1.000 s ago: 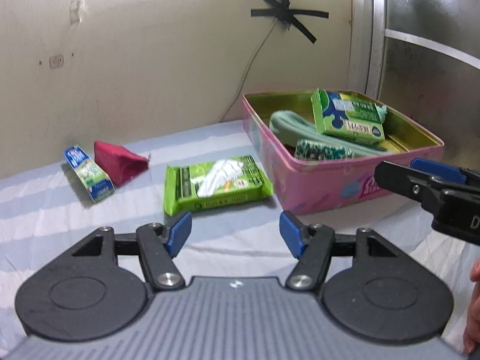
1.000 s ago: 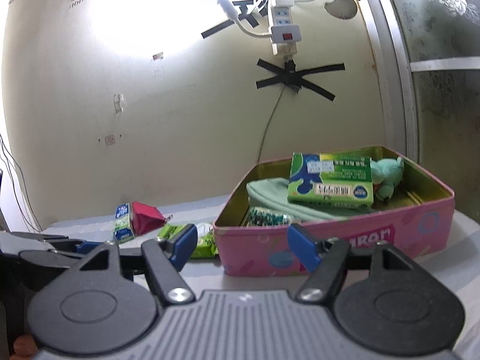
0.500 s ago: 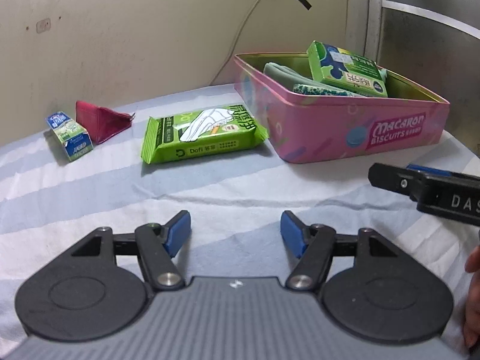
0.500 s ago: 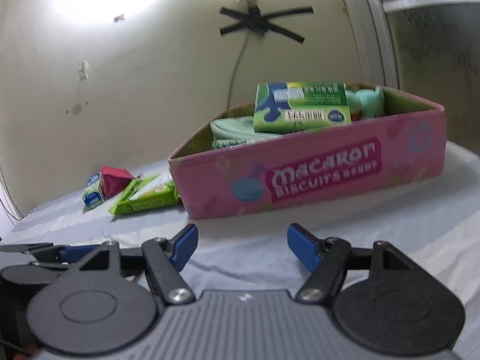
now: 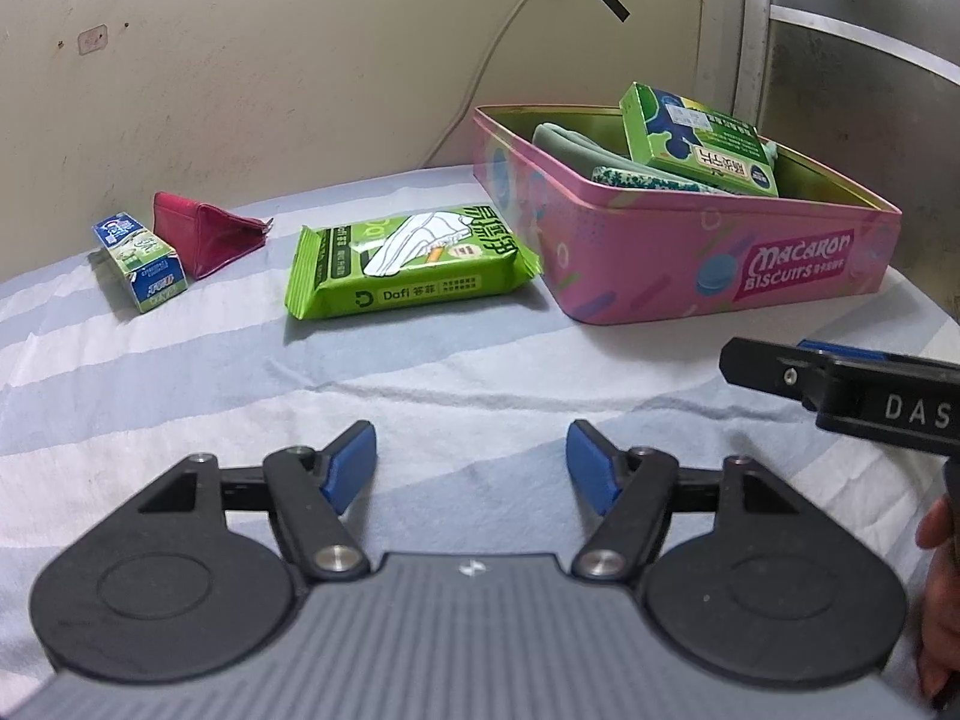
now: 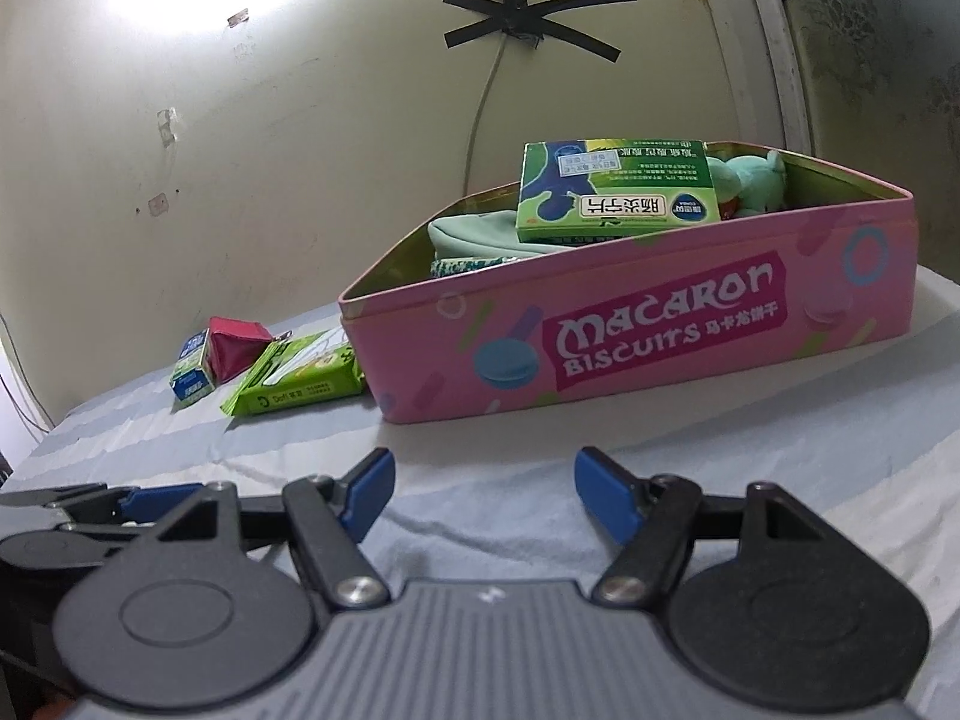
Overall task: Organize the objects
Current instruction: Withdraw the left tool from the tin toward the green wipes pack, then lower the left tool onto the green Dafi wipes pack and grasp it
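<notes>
Both grippers' fingers spread (left gripper (image 5: 471, 465), right gripper (image 6: 483, 495)) before glossy pink tin (image 6: 690, 330)

This is looking like a lived-in home, most likely a bedroom. A soft blue-and-white striped fabric sheet (image 5: 180, 354) is covering the surface and wrinkling like bedding. Behind it, a scuffed cream-painted wall (image 5: 270, 60) is carrying a pale electrical cable (image 5: 480, 69) fixed with crossed strips of black tape (image 6: 528, 18). A frosted patterned glass door in a metal frame (image 5: 840, 30) is standing at the right. A pink "Macaron Biscuits" tin box (image 6: 720, 324) is holding household odds and ends.
</notes>
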Tool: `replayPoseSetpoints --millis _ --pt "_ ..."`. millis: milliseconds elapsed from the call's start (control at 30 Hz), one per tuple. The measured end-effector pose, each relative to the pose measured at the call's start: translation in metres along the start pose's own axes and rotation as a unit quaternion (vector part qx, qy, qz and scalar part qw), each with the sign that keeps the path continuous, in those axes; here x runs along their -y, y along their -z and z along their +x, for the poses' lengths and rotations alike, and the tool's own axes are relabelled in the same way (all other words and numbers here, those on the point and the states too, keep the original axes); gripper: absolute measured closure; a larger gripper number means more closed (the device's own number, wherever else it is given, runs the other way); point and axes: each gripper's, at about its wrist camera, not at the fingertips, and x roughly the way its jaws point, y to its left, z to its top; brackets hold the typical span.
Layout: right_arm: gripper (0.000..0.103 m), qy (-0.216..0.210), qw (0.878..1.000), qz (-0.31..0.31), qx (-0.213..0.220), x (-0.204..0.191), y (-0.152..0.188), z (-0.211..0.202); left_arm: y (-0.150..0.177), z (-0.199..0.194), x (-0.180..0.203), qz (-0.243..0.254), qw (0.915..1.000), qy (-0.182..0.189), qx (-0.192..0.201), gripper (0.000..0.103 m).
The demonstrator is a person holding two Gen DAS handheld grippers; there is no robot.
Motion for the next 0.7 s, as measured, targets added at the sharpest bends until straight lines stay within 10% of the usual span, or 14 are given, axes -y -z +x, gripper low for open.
replayPoseSetpoints --millis 700 --pt "0.027 -0.051 0.998 -0.034 -0.029 -0.009 0.0 0.008 -0.022 0.002 -0.03 0.022 0.9993 0.03 0.002 0.026"
